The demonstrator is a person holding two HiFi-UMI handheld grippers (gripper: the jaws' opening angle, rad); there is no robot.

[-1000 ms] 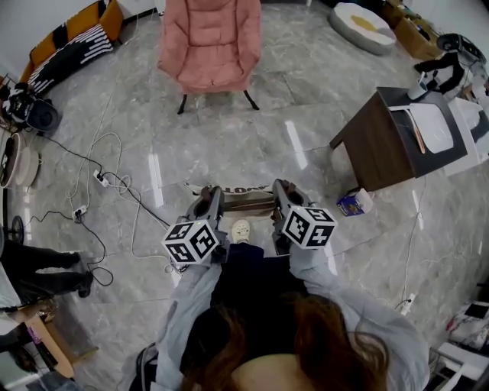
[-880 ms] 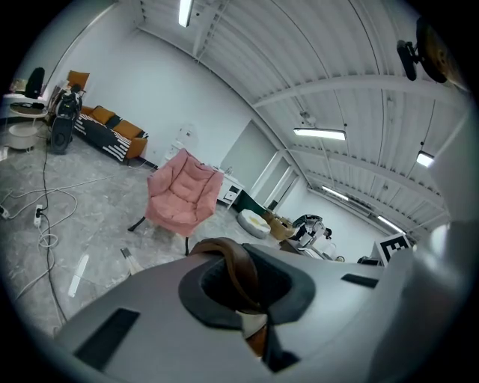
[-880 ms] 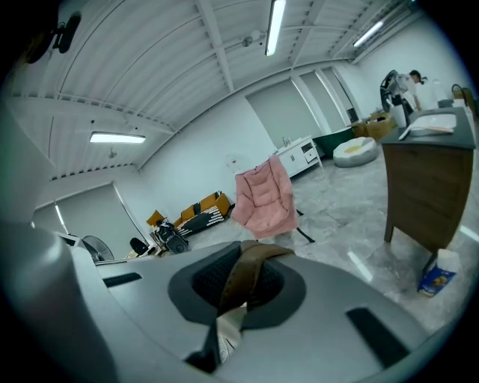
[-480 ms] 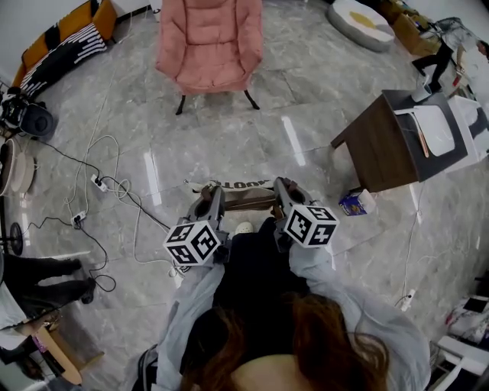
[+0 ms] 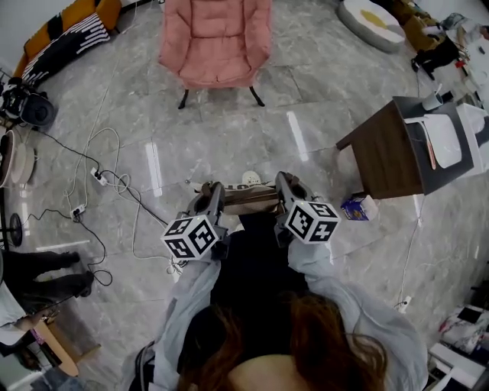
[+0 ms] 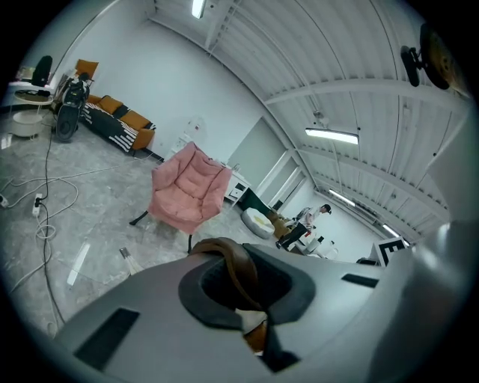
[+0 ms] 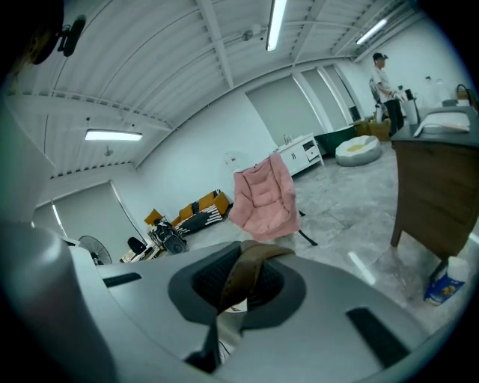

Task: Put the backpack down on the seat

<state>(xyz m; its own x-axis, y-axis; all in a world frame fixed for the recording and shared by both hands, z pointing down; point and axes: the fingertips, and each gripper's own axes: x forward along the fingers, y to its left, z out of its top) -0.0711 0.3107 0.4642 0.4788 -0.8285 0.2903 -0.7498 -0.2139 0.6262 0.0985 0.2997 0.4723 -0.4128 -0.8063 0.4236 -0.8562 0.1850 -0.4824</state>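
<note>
The backpack (image 5: 243,200), tan with brown straps, hangs between my two grippers over the floor in the head view. My left gripper (image 5: 208,201) is shut on one brown strap (image 6: 236,268), which loops out of its jaws. A second brown strap (image 7: 248,271) is clamped in my right gripper (image 5: 285,189), also shut. The seat is a pink padded armchair (image 5: 216,42) on dark legs, standing some way ahead on the marble floor. It also shows in the left gripper view as the armchair (image 6: 185,191) and in the right gripper view as the armchair (image 7: 263,196). Most of the bag's body is hidden.
A dark wooden table (image 5: 397,149) stands at the right with a blue carton (image 5: 353,206) at its foot. Loose cables (image 5: 107,183) and a power strip lie at the left. A striped sofa (image 5: 61,38) and a round cushion (image 5: 374,19) lie beyond. A person's legs (image 5: 38,275) are at the far left.
Both grippers have carried the backpack forward toward the pink armchair. The table and cables have slid back in the head view. The grip on the straps is unchanged.
</note>
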